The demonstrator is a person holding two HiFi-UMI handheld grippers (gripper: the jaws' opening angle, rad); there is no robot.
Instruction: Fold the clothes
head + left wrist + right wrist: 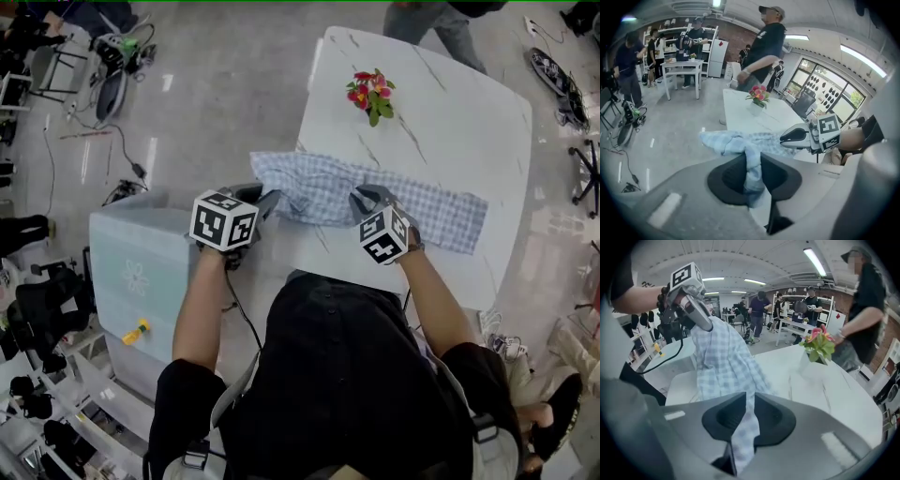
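The jaws of the left gripper (752,164) are nearly together, pinching a bunched fold of a pale blue and white checked cloth (422,208). The fabric runs up between the two dark pads and spills out beyond the tips in a crumpled knot. The jaws of the right gripper (749,414) are likewise nearly together on a flatter strip of the same cloth, which passes between its pads and hangs out below them.

From the head view, both grippers point steeply down and away from the person holding them, side by side, each at the near edge of the cloth. Between the two pairs of jaws the fabric sags in a short span. Beyond the right jaws, the rest lies stretched flat on the white marbled tabletop (450,122), trailing off to that gripper's outer side. At the left jaws the cloth is gathered up and raised above the tabletop's corner; the right gripper view shows it draping down from them in a sheet.

Farther past the jaws, a small vase of red and pink flowers (372,94) stands on the tabletop, well apart from the cloth. A person (441,23) stands at the far edge. Outside the left jaws, off the tabletop, sits a pale green cabinet (141,272).
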